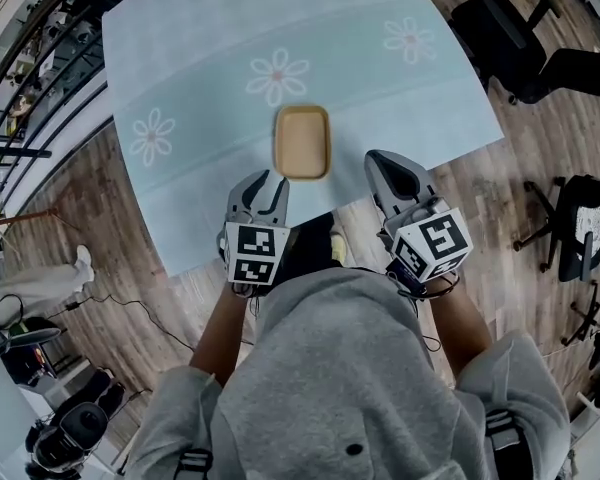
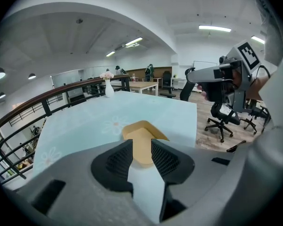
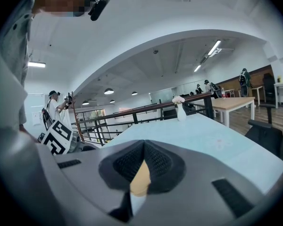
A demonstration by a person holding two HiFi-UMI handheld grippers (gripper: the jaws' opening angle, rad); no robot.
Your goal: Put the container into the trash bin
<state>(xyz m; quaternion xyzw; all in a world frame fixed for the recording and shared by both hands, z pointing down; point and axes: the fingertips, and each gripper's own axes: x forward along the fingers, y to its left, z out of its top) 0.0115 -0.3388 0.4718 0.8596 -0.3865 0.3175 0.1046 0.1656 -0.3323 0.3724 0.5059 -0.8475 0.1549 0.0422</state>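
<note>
Squarely near the person's edge of the counter (image 1: 380, 78) lies the container (image 1: 302, 142), a shallow tan tray with rounded corners. It sits open side up and flat on the pale blue cloth printed with flowers. Nothing touches it.

The left tool (image 1: 268, 180) hangs just short of the tray's near left corner. Its jaws are spread with a clear gap, and the left gripper view shows the container beyond that gap, not between the pads.

The right tool (image 1: 383, 163) is off to the tray's right, over the counter's edge and apart from the tray. Its jaw tips are pressed together with nothing pinched. Only a thin wedge stays open behind the tips, and a sliver of tan shows through it.

Further out, a white vase (image 3: 180, 111) with pale flowers stands at the far end of the counter. A dark railing (image 3: 146, 111) runs behind it. Around the counter is a wooden floor (image 1: 110, 228), and a black office chair (image 1: 500, 38) stands off to the right.
</note>
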